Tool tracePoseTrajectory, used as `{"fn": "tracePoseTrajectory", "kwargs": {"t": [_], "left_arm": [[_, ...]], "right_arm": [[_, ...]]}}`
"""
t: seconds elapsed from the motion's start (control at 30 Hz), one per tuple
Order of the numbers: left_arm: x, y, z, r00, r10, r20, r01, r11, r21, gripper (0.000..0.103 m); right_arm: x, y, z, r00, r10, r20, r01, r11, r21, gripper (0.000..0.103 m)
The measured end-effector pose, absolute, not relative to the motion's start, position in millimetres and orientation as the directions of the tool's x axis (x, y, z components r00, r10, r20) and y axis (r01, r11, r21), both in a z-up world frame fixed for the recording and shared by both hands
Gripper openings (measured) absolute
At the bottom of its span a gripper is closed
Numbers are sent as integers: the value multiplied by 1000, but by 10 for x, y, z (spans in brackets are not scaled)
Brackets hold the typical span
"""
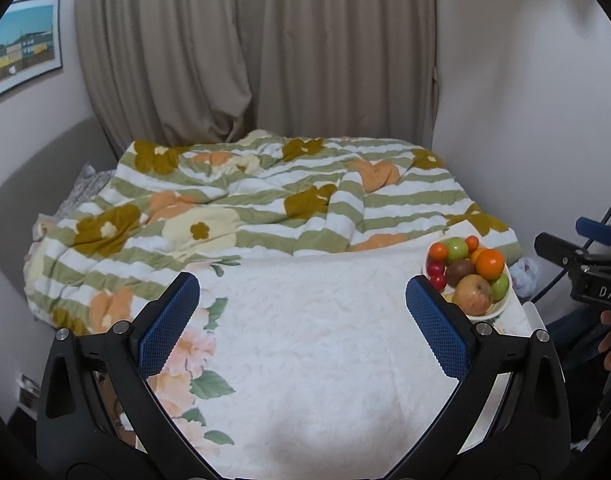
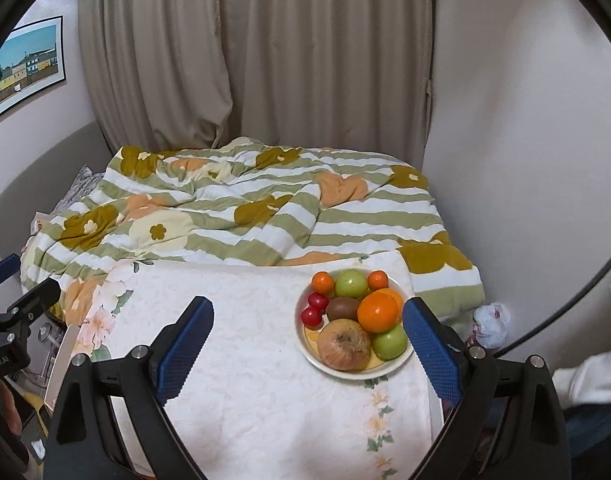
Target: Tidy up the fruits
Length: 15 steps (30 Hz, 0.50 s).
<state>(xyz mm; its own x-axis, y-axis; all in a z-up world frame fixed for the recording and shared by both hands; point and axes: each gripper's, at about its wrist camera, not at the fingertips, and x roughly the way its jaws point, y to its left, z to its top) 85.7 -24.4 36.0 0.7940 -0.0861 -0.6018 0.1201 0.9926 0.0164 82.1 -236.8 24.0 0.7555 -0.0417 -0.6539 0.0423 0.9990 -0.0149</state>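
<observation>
A home bedroom: a bed covered by a rumpled striped, flower-printed quilt [image 1: 265,196], closed beige curtains [image 1: 257,52] behind it, a framed townscape picture [image 1: 21,46] on the pale wall, and a floral tablecloth [image 2: 265,360] in front.

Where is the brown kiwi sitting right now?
In the right wrist view, the fuzzy brown kiwi lies mid-plate on the round white plate, between two small red tomatoes on its left and the large orange on its right.
</observation>
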Motion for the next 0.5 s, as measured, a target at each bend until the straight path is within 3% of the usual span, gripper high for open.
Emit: {"fn": "tracePoseTrajectory", "kwargs": {"t": [0.5], "left_arm": [[801, -35, 345, 811, -70, -581, 104, 994, 24, 103]], "right_arm": [[737, -2156, 189, 766, -51, -641, 49, 999, -21, 94]]}}
